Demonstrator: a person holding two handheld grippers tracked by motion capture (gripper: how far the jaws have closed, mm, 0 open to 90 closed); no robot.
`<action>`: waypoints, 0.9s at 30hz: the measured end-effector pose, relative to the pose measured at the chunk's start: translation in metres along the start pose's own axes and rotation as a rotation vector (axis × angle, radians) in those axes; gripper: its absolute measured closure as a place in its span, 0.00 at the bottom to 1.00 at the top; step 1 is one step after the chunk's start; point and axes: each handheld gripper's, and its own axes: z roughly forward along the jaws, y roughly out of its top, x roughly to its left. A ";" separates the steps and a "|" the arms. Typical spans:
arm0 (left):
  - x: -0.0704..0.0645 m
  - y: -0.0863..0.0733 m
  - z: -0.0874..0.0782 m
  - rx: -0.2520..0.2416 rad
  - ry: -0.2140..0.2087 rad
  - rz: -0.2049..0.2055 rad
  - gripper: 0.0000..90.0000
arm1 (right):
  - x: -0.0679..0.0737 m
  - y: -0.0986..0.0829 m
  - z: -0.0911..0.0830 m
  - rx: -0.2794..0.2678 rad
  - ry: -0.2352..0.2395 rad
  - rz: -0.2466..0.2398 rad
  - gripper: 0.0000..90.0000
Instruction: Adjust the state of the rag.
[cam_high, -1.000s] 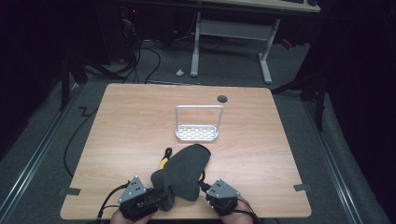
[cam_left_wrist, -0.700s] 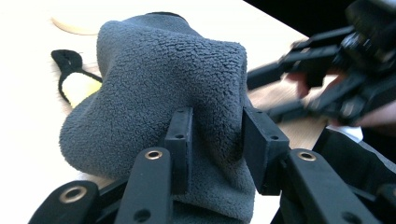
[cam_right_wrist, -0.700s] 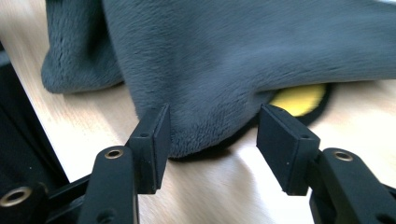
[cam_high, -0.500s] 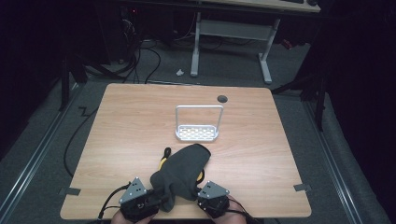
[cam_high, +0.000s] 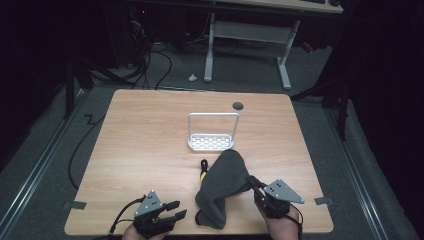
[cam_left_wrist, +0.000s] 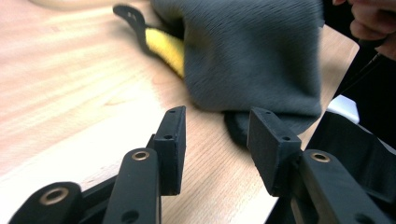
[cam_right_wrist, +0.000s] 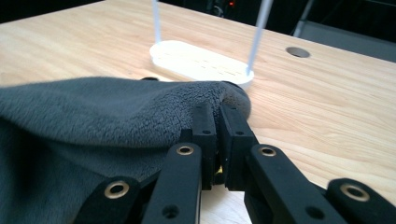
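Release on the left is what has just changed: half a second ago both of our grippers were tucked against the near edge of the dark grey cloth (cam_high: 223, 187), and now the left gripper (cam_high: 174, 210) sits clear of it, jaws apart with nothing between them. In the left gripper view the open jaws frame bare wood, and the cloth's lower fold lies just ahead of them, close but not touching.

Our right gripper (cam_high: 253, 182) tells the other half. Its jaws are pressed together on the cloth's right edge, and in the right gripper view the fleece (cam_right_wrist: 107, 130) bunches up over and to the left of them. Since a second ago that hand has moved out to the right, and the cloth has gone with it, now drawn up into a raised, tented fold between our two grippers.

Just left of the cloth, a yellow-and-black tool (cam_high: 203, 170) pokes out from under it; we cannot tell what it is. Beyond the cloth, farther from us, stands the white wire rack (cam_high: 212, 141), apart from everything else on the tabletop (cam_high: 135, 150).

We judge that the work has passed to one hand: the right carries the cloth, and the left is free to regrip a new edge or reach for the tool.
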 end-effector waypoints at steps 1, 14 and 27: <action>0.000 0.001 0.006 0.019 -0.006 -0.006 0.63 | 0.000 0.000 0.000 0.000 0.000 0.000 0.96; -0.034 0.002 0.057 0.155 0.004 0.104 0.93 | 0.003 -0.006 0.006 0.030 -0.001 -0.023 0.96; 0.026 0.020 -0.031 -0.130 0.292 0.010 0.96 | -0.047 -0.003 -0.025 -0.055 -0.206 0.071 0.97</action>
